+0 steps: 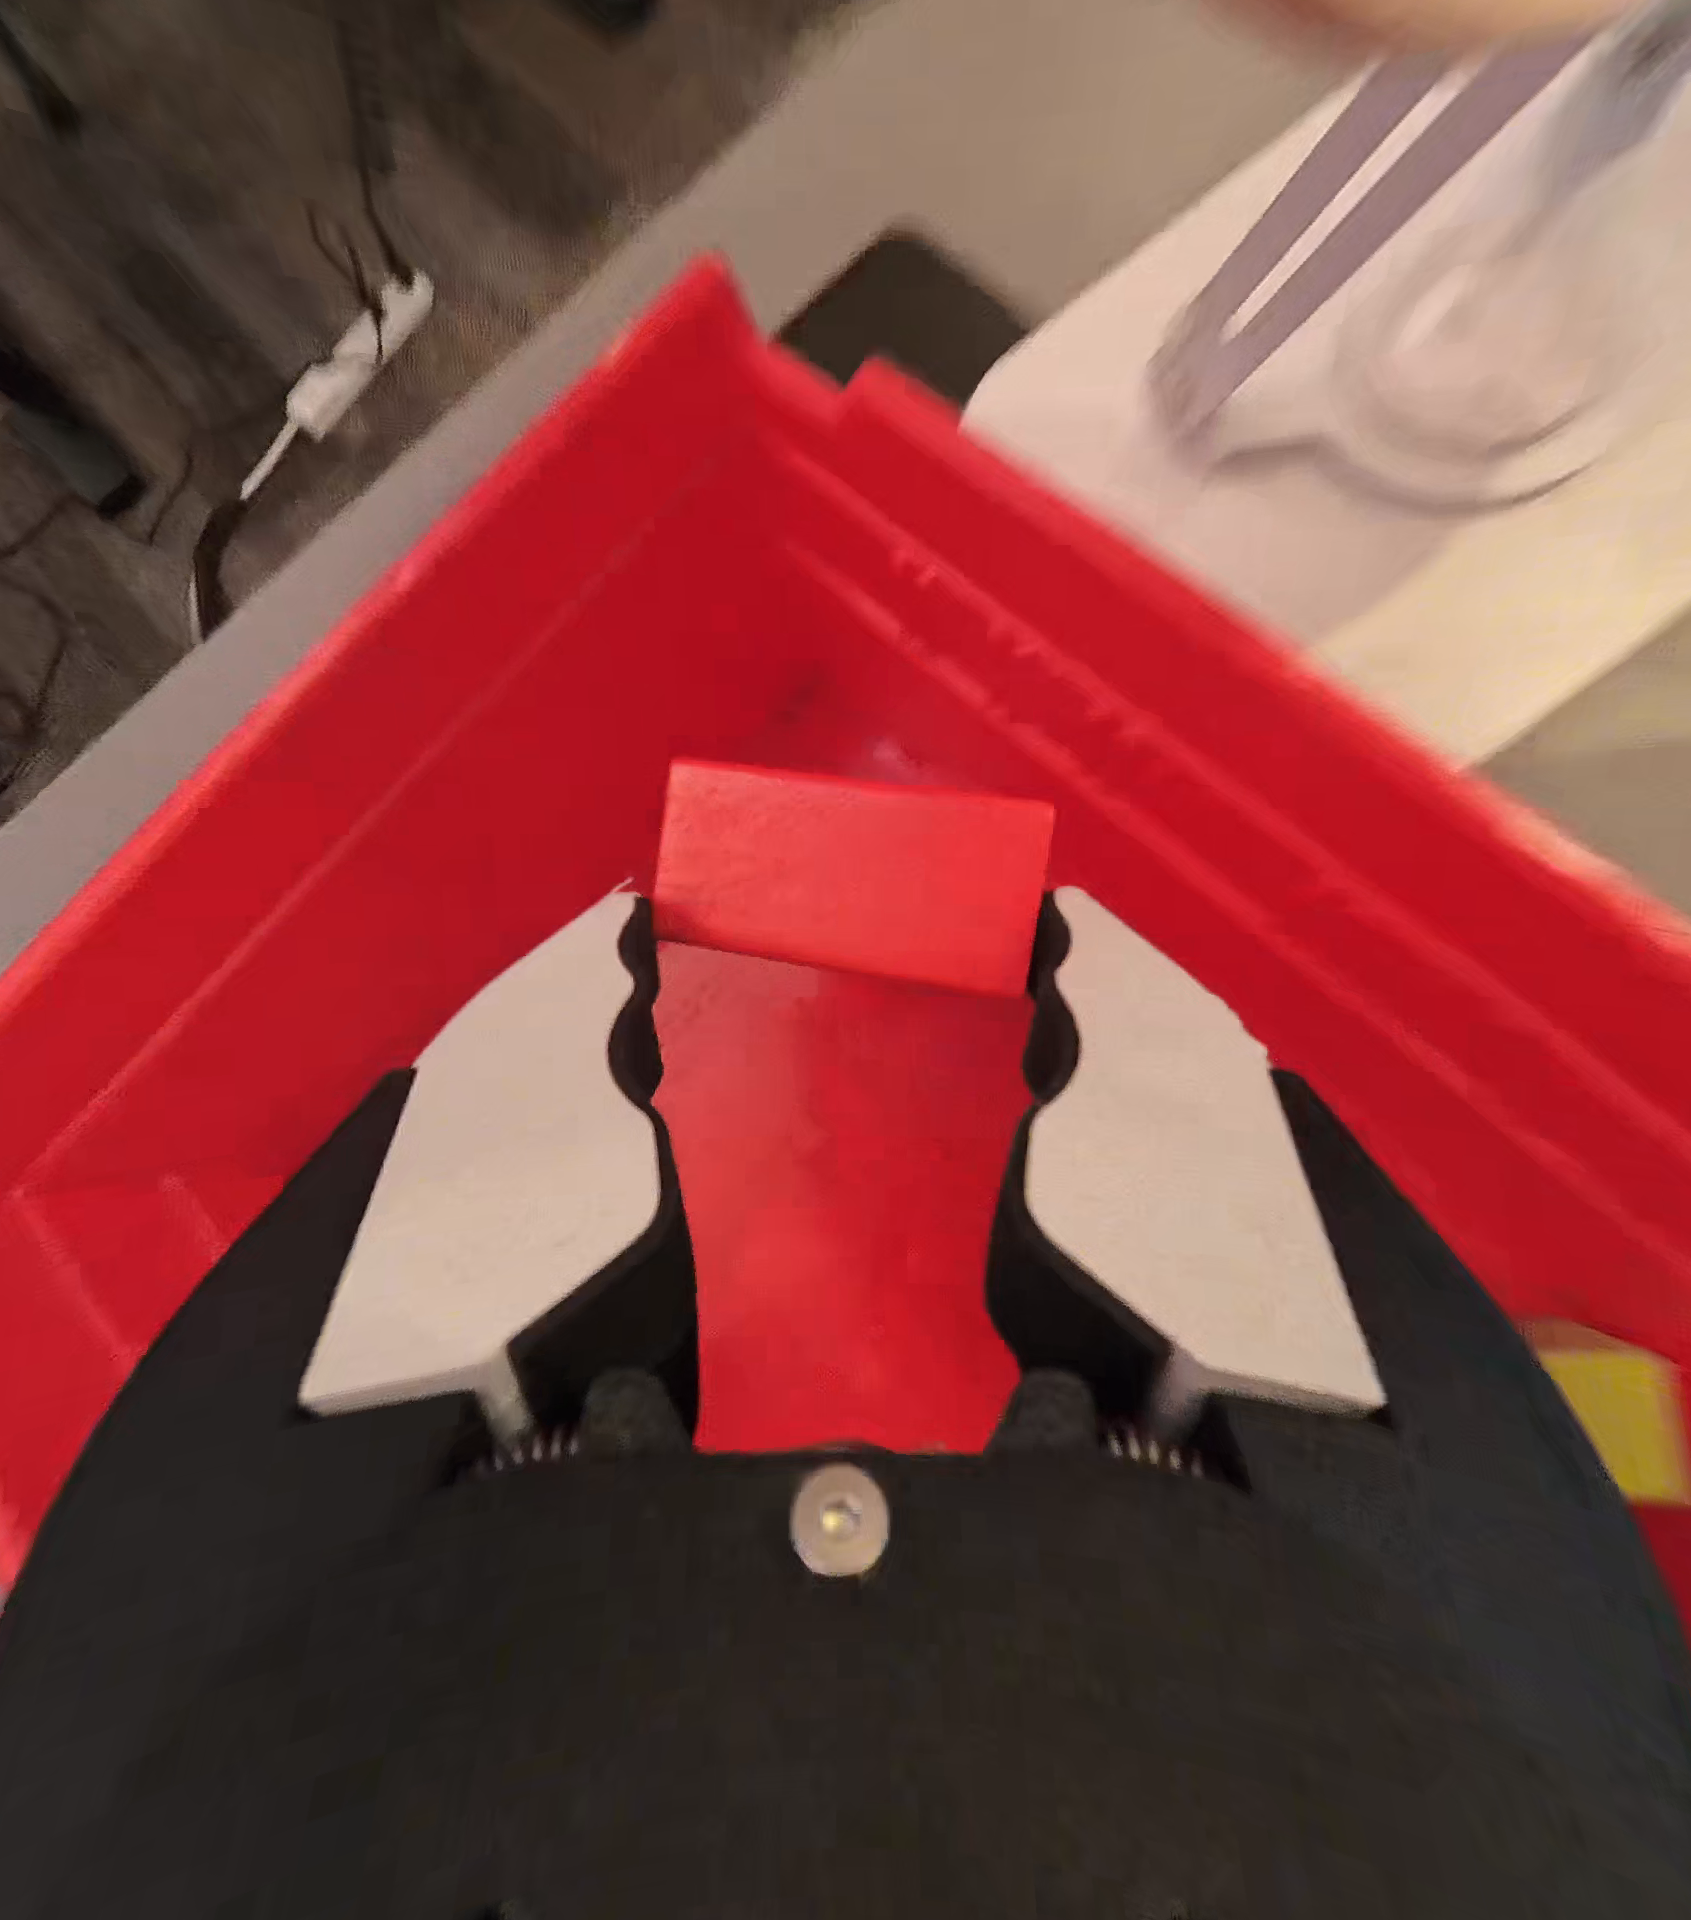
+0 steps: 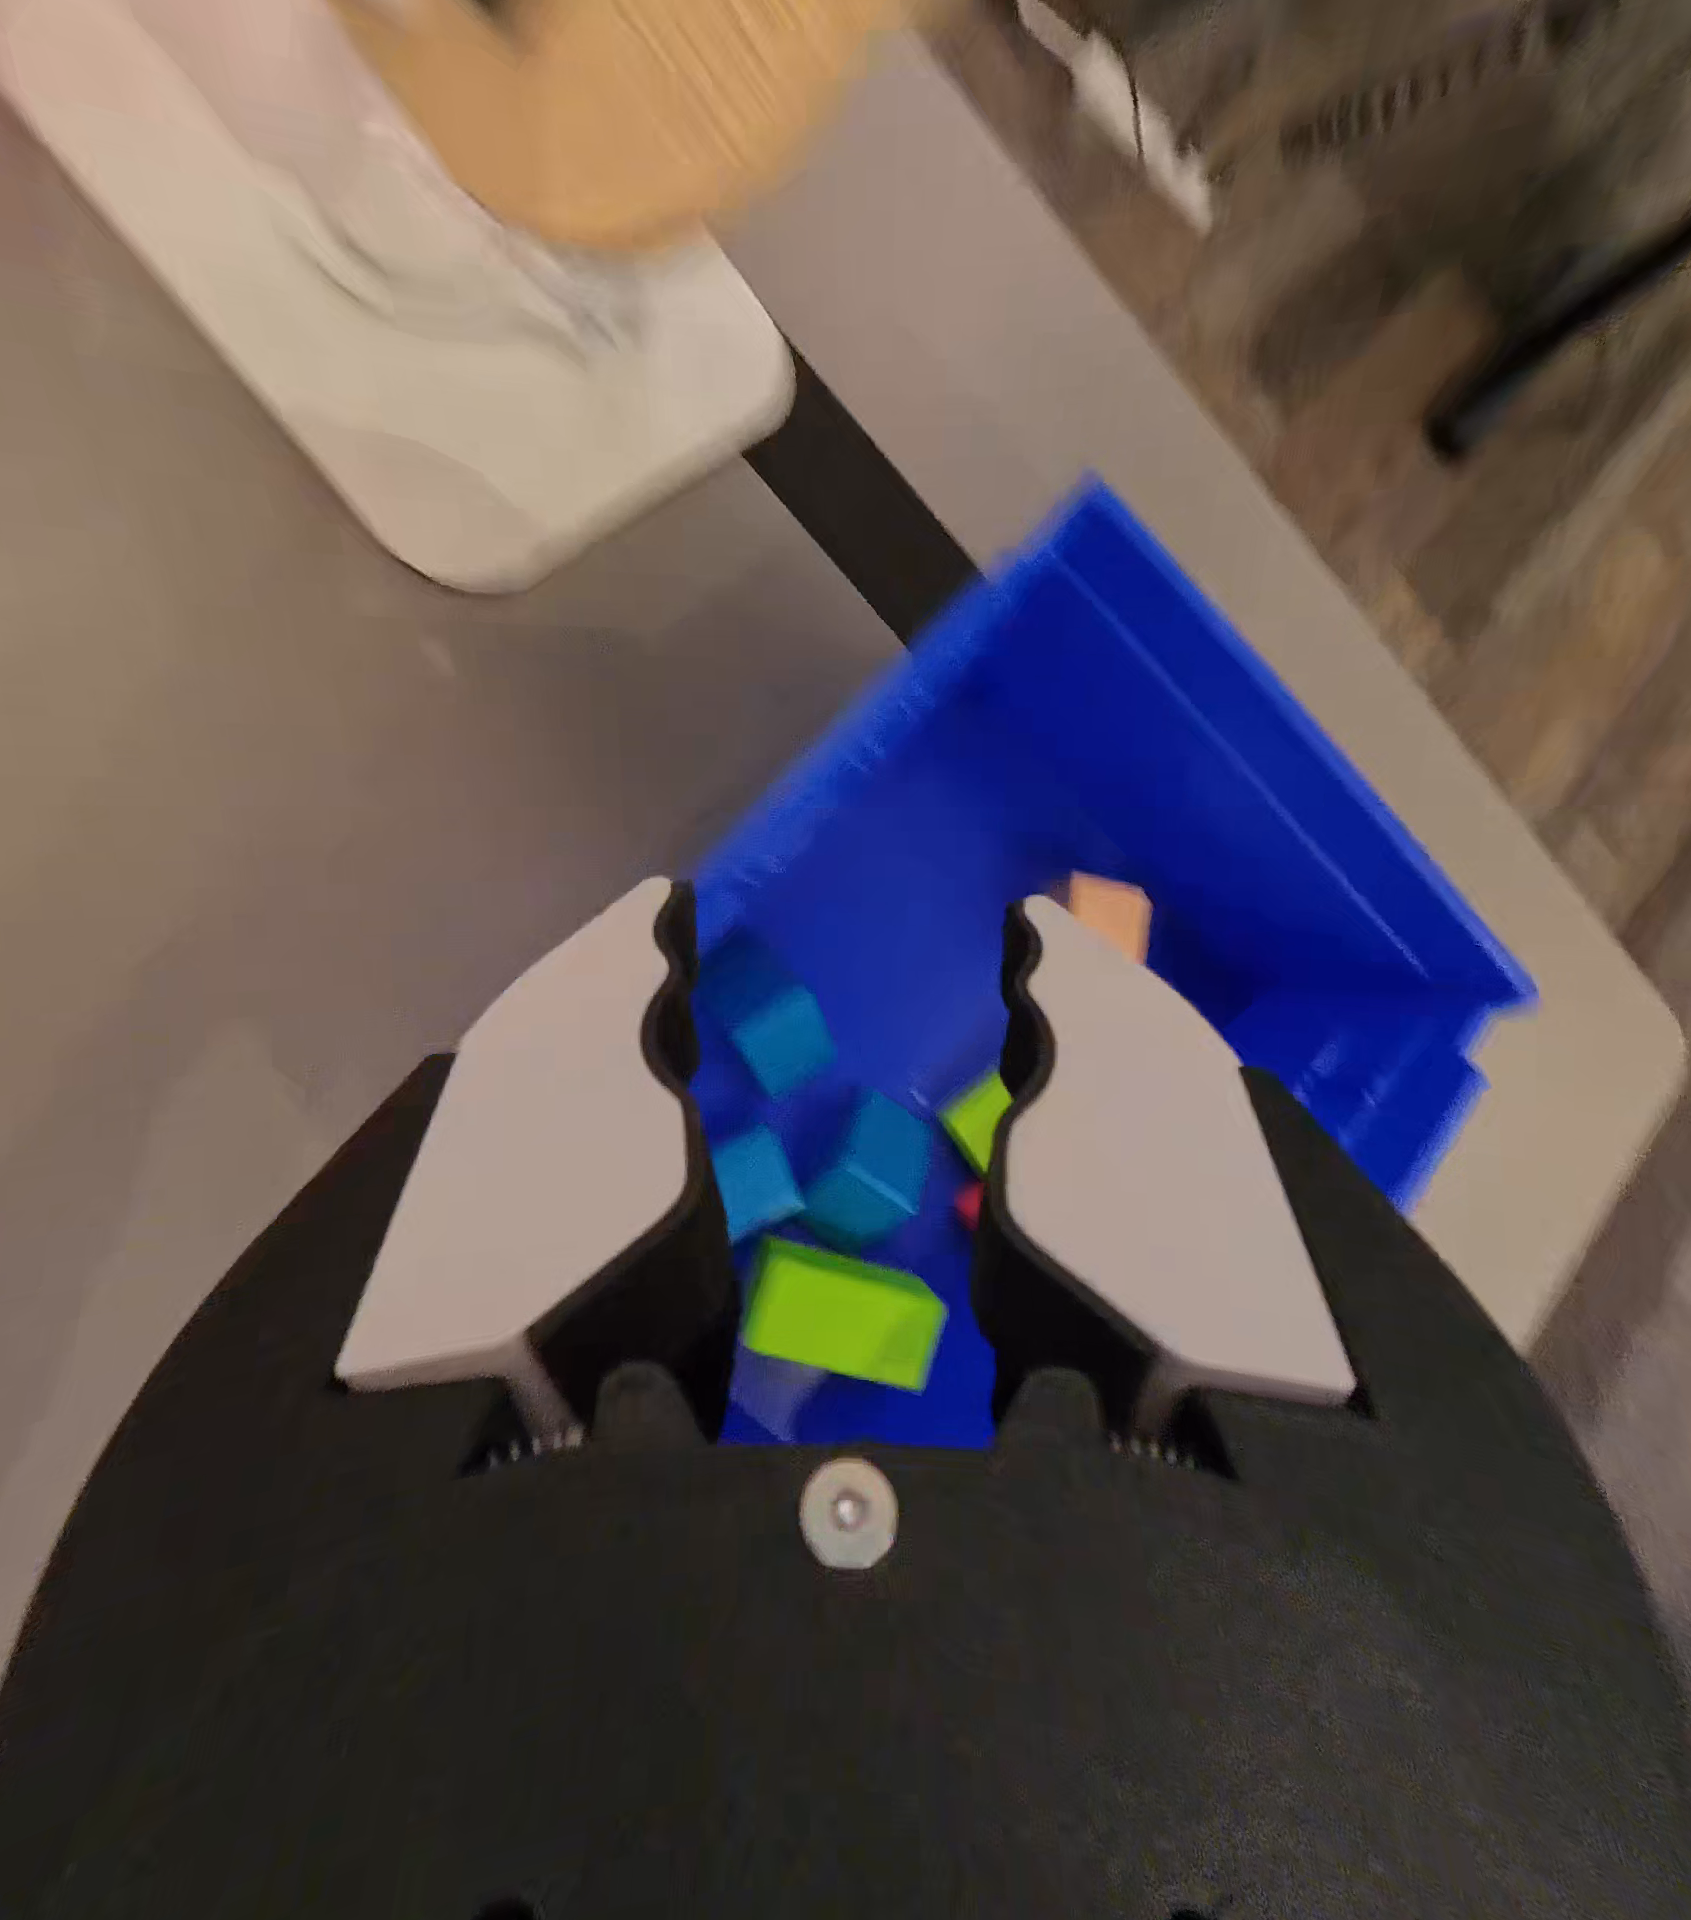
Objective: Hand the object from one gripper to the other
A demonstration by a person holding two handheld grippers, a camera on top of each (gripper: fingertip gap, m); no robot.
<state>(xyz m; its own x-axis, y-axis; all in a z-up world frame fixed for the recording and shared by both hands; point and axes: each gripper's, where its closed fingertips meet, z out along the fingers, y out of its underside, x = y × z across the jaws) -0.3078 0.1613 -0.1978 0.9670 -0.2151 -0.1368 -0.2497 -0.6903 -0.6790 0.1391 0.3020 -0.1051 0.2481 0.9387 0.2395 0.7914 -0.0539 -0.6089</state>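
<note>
In the left wrist view, my left gripper [image 1: 846,935] is shut on a red block [image 1: 851,883]. The block spans the gap, and both fingertips press on its ends. It hangs slightly tilted over the inside of a red bin [image 1: 405,831]. In the right wrist view, my right gripper [image 2: 846,935] is open and holds nothing. It hovers over a blue bin [image 2: 1184,779]. Below it in that bin lie teal blocks [image 2: 784,1039], green blocks [image 2: 841,1325] and a tan block [image 2: 1111,914]. Neither view shows the other gripper.
A yellow block [image 1: 1610,1423] lies in the red bin at the right. A white tray [image 1: 1443,468] with clear plastic items stands on the grey table beyond the bins; it also shows in the right wrist view [image 2: 405,364]. The table's edge and the floor lie past both bins. The tips of one gripper are about 50 cm away from the tips of the other.
</note>
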